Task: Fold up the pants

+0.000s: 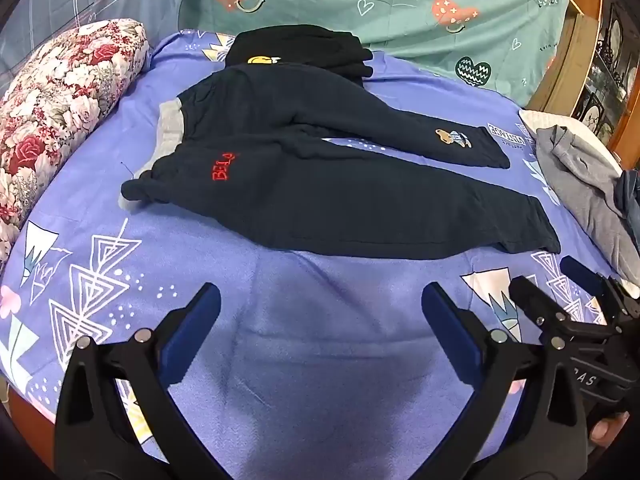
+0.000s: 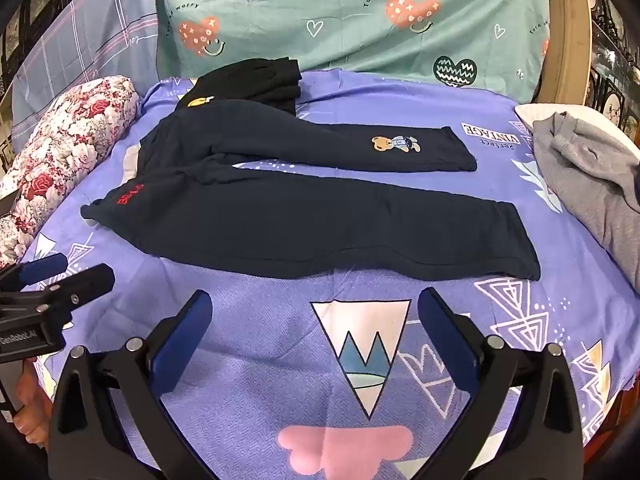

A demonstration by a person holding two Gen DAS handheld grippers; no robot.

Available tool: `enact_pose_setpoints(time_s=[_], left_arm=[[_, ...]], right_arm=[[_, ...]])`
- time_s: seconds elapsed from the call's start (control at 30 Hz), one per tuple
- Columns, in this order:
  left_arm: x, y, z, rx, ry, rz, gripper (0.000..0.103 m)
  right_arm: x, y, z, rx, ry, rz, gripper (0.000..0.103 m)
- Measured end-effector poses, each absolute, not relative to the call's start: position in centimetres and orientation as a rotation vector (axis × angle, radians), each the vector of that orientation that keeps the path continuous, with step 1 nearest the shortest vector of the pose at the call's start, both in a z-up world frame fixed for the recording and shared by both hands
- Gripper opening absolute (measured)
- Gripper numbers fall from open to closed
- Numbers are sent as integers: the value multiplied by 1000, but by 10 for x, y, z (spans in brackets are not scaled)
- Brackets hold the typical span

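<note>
Dark navy pants (image 1: 340, 200) (image 2: 304, 220) lie spread flat on the purple patterned sheet (image 1: 280, 360), waist with grey lining to the left, both legs running right. Red lettering marks the near hip and a bear patch the far leg. My left gripper (image 1: 320, 300) hovers open over bare sheet in front of the near leg, nothing between its blue pads. My right gripper (image 2: 316, 304) is open too, just short of the near leg's lower edge. Each gripper shows in the other's view: the right gripper (image 1: 548, 280) at the right edge, the left gripper (image 2: 68, 272) at the left edge.
A folded black garment (image 1: 296, 50) (image 2: 256, 80) sits behind the waist. Grey clothes (image 1: 580, 184) (image 2: 588, 176) are piled at the right. A floral bolster (image 1: 60, 112) (image 2: 60, 140) lies at the left, a teal pillow (image 1: 380, 4) behind. Wooden furniture (image 1: 572, 52) stands at the far right.
</note>
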State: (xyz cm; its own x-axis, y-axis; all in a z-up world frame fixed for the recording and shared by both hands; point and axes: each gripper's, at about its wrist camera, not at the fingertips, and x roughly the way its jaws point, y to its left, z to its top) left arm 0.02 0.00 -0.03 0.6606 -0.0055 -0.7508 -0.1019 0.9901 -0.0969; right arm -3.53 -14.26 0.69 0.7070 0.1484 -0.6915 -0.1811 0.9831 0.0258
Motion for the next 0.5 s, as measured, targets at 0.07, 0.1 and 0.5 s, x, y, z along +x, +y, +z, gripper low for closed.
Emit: enact_pose_setpoints(time_s=[0.07, 0.1, 0.5], left_arm=[[0, -1, -1, -140, 858, 56, 101], [0, -3, -1, -139, 861, 57, 101], [-3, -4, -2, -139, 857, 51, 101]], right_arm=[[-36, -144, 8, -43, 759, 185, 102], [-37, -145, 9, -43, 755, 184, 102], [-40, -143, 9, -48, 755, 189, 102]])
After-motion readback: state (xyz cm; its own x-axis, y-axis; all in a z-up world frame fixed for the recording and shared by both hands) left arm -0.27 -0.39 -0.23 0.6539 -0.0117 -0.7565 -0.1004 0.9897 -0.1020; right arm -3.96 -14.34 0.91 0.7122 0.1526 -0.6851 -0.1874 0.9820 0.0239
